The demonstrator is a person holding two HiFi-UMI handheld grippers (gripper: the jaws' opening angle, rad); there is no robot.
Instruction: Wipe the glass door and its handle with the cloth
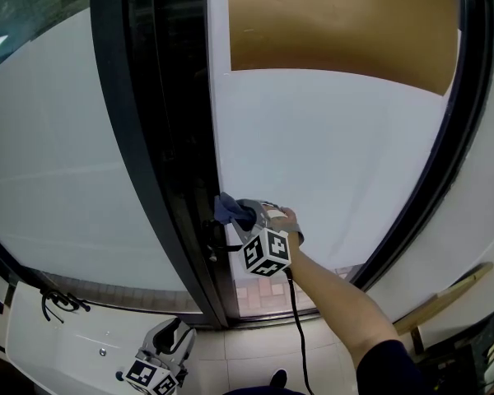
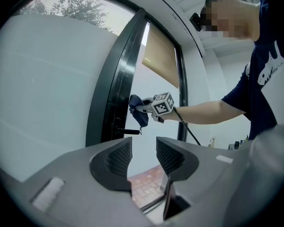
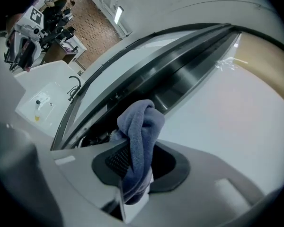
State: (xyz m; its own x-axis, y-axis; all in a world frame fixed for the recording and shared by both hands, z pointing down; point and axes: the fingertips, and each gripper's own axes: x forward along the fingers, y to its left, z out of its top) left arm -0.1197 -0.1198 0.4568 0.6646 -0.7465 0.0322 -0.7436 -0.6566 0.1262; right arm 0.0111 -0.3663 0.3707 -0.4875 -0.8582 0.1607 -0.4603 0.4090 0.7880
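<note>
The glass door (image 1: pixel 329 155) has a frosted pane in a dark frame (image 1: pixel 160 171). Its black lever handle (image 1: pixel 220 236) juts from the frame's edge; it also shows in the left gripper view as a short bar (image 2: pixel 128 131). My right gripper (image 1: pixel 243 215) is shut on a blue cloth (image 1: pixel 228 208) and holds it against the frame just above the handle. In the right gripper view the cloth (image 3: pixel 141 136) hangs bunched between the jaws (image 3: pixel 138 167). My left gripper (image 1: pixel 174 333) hangs low, well below the handle; its jaws (image 2: pixel 144 156) stand open and hold nothing.
A tan roller blind (image 1: pixel 337 23) covers the top of the pane. A white ledge (image 1: pixel 66 344) with a black cable (image 1: pixel 62 301) lies at the lower left. Brick paving (image 1: pixel 259 290) shows under the door. A wooden strip (image 1: pixel 445 295) leans at the right.
</note>
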